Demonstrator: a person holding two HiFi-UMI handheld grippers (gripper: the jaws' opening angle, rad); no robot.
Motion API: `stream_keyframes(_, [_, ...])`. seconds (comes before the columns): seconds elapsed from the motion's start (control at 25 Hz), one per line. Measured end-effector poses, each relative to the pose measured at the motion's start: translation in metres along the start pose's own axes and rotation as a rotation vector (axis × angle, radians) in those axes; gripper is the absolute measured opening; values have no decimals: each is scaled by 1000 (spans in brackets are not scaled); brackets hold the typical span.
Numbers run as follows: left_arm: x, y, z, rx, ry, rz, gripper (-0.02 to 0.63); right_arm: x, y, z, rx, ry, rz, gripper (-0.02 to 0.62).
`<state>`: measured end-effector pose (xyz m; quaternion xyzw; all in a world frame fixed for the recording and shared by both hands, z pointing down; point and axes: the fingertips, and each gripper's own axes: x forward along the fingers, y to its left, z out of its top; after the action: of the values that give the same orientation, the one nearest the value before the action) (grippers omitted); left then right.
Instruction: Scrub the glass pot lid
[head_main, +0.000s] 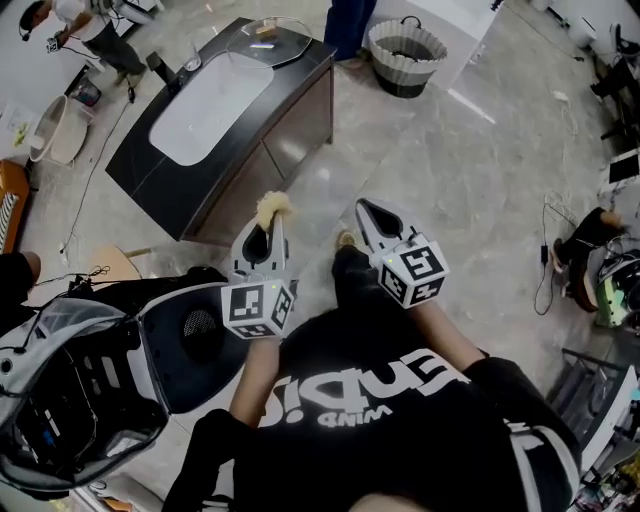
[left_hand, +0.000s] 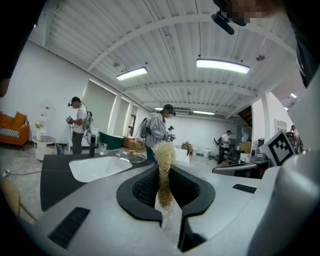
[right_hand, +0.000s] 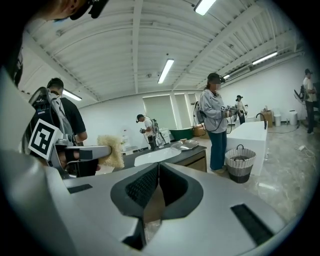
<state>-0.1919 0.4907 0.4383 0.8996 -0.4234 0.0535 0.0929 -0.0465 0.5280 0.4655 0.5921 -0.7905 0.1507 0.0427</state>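
L claw (left_hand: 163, 172) pinches a fibrous scrubber (left_hand: 164, 152), R claw (right_hand: 158, 170) pressed together, empty; prob. glass lid (head_main: 274, 38) on far counter (head_main: 135, 162).

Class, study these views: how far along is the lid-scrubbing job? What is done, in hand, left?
Done: the fibrous scrubber is clamped in the left tongs. In hand: both tongs are held out short of the dark counter; the right tongs are shut and empty. Left: the glass lid lies untouched beside the sink, so all scrubbing remains.

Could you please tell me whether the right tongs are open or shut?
Shut: in the right gripper view, the right tongs have their two jaws pressed together, with nothing between them.
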Motion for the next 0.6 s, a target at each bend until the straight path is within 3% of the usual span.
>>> stream_keyframes(0.6, [135,44,51,-11,-14,54,51,114,-90,71,-17,0,64,15])
